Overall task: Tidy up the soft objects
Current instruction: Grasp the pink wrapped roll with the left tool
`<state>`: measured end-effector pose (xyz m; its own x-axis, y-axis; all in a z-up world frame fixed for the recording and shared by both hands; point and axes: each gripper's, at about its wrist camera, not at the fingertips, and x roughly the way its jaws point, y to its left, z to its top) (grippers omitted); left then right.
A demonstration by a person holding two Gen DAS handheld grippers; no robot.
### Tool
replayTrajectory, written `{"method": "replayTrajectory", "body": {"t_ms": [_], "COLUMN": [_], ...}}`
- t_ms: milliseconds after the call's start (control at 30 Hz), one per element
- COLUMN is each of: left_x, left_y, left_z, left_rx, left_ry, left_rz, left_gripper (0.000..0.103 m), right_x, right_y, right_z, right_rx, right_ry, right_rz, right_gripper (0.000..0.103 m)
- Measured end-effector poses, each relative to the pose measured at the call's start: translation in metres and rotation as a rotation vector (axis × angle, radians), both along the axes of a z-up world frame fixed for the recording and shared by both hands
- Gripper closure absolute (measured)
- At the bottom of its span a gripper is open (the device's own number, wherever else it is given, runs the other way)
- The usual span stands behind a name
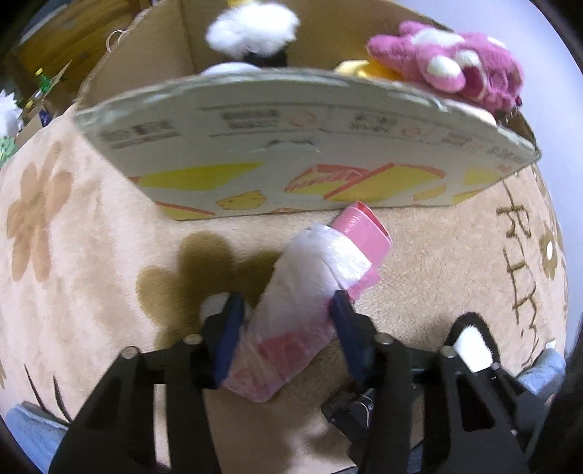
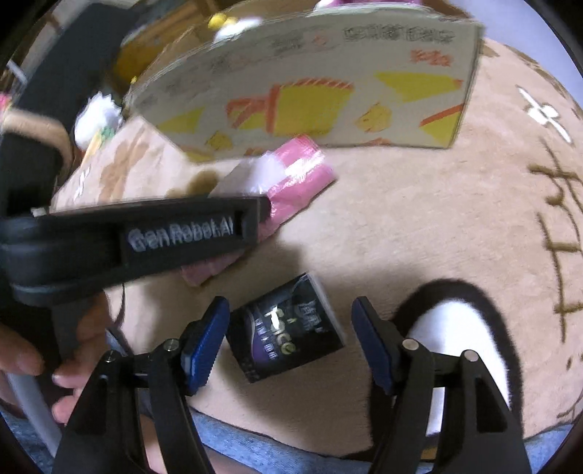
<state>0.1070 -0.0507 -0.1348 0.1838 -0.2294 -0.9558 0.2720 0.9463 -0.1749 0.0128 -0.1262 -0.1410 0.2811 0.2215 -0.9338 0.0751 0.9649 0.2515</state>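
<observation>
Left gripper: your left gripper (image 1: 288, 310) is pinching the pink-and-white roll (image 1: 309, 288), one blue pad pressing on each side of its lower half. The jaws are clamping it, not standing spread around it.

Roll, place: you are holding it just above the beige blanket (image 1: 91, 255), in front of the cardboard box (image 1: 291, 146). It looks like a plastic-wrapped soft roll, though what it contains I cannot tell.

Roll, long axis: it is running away from the jaws and tilting right, its pink end pointing at the box's near wall and almost touching the base of that wall.

Key relation: the box opening is lying beyond and above the roll, so by my judgement you are needing to lift the roll over the near wall before letting go.

Right gripper: your right gripper (image 2: 291, 339) is standing spread and holding nothing. The dark packet (image 2: 288, 331) is lying on the blanket between its jaws, with neither pad touching it.

Nearer hand: the right is nearer the packet; the left alone has the roll.

Count, in the box: one pink plush toy (image 1: 448, 62), one white fluffy toy (image 1: 251, 27), and something yellow (image 1: 360, 69) partly hidden.

Count, outside the box: one roll, one dark packet, one black-and-white plush piece (image 2: 455, 339) beside the right jaw.

Risk: the roll's wrap is looking slippery, so it may be sliding in the grip.
</observation>
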Motion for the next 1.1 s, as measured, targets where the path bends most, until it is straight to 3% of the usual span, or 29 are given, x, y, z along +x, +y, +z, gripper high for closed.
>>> {"method": "replayTrajectory", "body": {"t_ms": [67, 267, 300, 367, 667, 900, 1100], "left_x": [-0.001, -0.002, -0.004, -0.003, 0.013, 0.003, -0.018], "left_y": [0.005, 0.006, 0.003, 0.001, 0.014, 0.025, 0.024], "left_z": [0.001, -0.004, -0.005, -0.007, -0.015, -0.008, 0.016], "left_rx": [-0.021, -0.018, -0.018, -0.027, -0.068, -0.116, -0.114], "left_ry": [0.01, 0.012, 0.014, 0.021, 0.051, 0.013, -0.071], "left_rz": [0.011, -0.012, -0.012, -0.004, 0.01, 0.021, -0.021], "left_gripper": [0.063, 0.064, 0.064, 0.063, 0.058, 0.082, 0.091], "right_x": [0.0, -0.001, -0.001, -0.002, 0.001, -0.002, -0.004], "right_y": [0.002, -0.015, -0.019, -0.024, -0.025, -0.025, -0.03], "right_z": [-0.006, -0.005, -0.003, 0.004, 0.014, 0.027, 0.039], "right_rx": [-0.015, 0.021, 0.026, 0.02, 0.017, -0.026, -0.044], "right_ry": [0.019, -0.022, -0.031, -0.084, -0.153, -0.197, -0.251], "right_rz": [0.006, -0.076, -0.085, -0.101, -0.084, -0.074, -0.089], "right_gripper": [0.031, 0.063, 0.073, 0.081, 0.089, 0.091, 0.095]}}
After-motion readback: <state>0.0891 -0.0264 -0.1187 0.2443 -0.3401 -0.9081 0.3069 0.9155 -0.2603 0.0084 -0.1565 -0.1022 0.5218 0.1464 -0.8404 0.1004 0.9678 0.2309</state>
